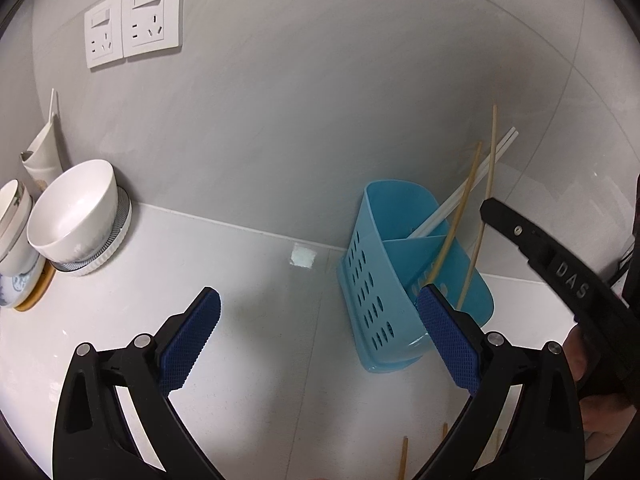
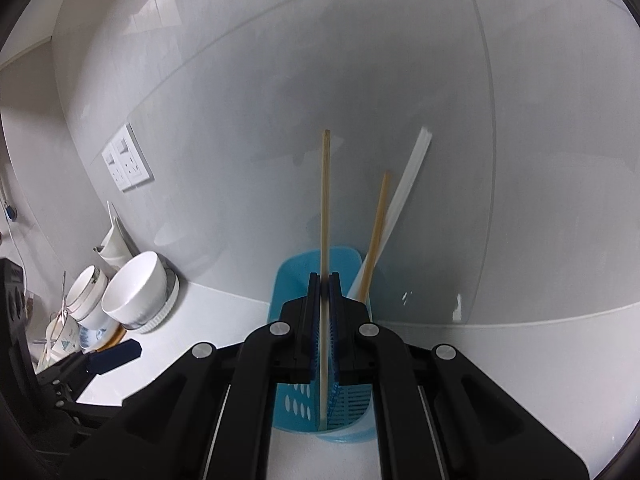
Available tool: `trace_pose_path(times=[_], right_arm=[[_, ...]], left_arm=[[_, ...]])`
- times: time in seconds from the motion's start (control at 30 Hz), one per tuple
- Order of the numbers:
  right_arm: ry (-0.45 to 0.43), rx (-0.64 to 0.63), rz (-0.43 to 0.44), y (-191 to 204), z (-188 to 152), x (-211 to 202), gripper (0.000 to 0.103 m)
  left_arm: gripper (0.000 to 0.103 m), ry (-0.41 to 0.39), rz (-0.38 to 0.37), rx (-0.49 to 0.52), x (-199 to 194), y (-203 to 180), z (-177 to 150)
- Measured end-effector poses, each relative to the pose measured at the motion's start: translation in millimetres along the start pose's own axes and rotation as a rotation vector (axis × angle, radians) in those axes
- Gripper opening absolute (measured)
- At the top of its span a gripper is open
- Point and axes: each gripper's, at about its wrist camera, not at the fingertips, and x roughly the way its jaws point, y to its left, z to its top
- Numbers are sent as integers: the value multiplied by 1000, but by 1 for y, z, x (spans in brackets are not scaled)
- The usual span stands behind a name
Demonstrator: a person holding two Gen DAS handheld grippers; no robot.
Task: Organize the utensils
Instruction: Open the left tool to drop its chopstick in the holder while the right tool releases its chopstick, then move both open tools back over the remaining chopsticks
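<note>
The wooden chopstick [image 2: 325, 208] I'm carrying stands nearly upright, its long axis running straight up through my right gripper [image 2: 324, 280], which is clenched on its lower half — the tip hangs inside the blue holder [image 2: 296, 264], over the near compartment as far as I can judge. So the drop is straight down, and the right hand owns it. My left gripper [image 1: 320, 320] is spread wide with nothing in it, just beside the holder's perforated wall. The right wrist view shows the grip itself; the left wrist view shows the divider, a second wooden chopstick [image 1: 464, 204], the white chopsticks [image 1: 468, 184] behind it — and more wooden chopsticks [image 1: 403, 458] lying on the counter [image 1: 260, 300].
</note>
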Motion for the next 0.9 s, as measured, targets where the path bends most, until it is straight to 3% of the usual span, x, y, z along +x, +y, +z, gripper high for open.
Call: trace_pose_path(times=[0.3,0.4,0.47,0.67,0.9], right_arm=[[39,-27,-32,0,-2,0,7],[43,-29,-44,-3,0,-8,25],[40,-23,-56,-6,-1,-19,46],[50,-3,-99,-18,-11,-52,80],[81,-4,-188,-38,-34,-88,95]], left_arm=[[97,-5,-1,0,-1,-2,2],[97,-8,-5,3,-4,-4,2],[97,-9,-15,1,-7,-5,2],[96,20,-34,-1,-16,-13,-4],[97,30,-50,26,-31,-30,-28]])
